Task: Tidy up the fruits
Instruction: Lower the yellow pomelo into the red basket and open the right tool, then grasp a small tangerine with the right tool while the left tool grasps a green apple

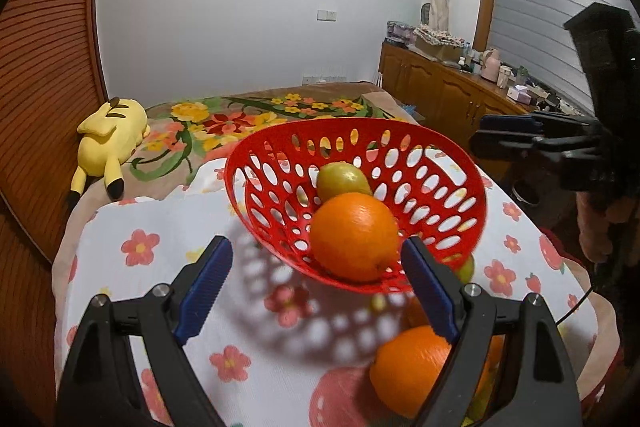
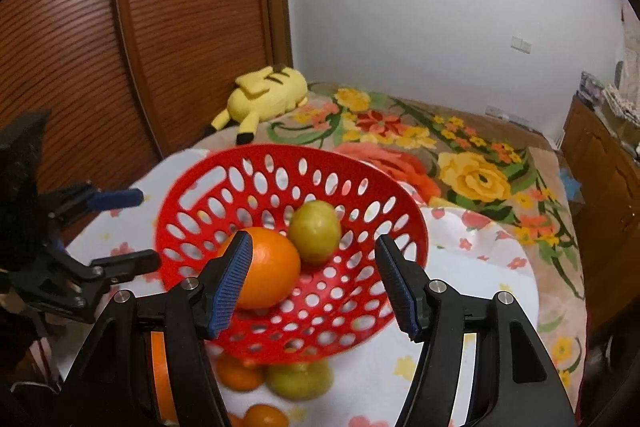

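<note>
A red perforated basket point(image 1: 340, 123) point(image 2: 280, 149) sits tilted on a flower-print cloth point(image 1: 160, 287). Inside it lie an orange point(image 1: 354, 237) point(image 2: 272, 267) and a green fruit point(image 1: 342, 179) point(image 2: 316, 231). Under and before its near edge lie loose fruits: an orange point(image 1: 408, 371), a green fruit point(image 1: 466, 267) point(image 2: 300, 379) and small oranges point(image 2: 240, 373). My left gripper point(image 1: 318, 251) point(image 2: 148, 229) is open at the basket's side, and its pads touch nothing. My right gripper point(image 2: 313, 241) point(image 1: 478, 135) hangs open over the basket with its pads bare.
The cloth covers the end of a bed with a floral blanket point(image 2: 472, 179). A yellow plush toy point(image 1: 112, 131) point(image 2: 268, 95) lies by the wooden wardrobe doors point(image 2: 120, 27). A wooden cabinet point(image 1: 440, 95) loaded with small items runs along the right.
</note>
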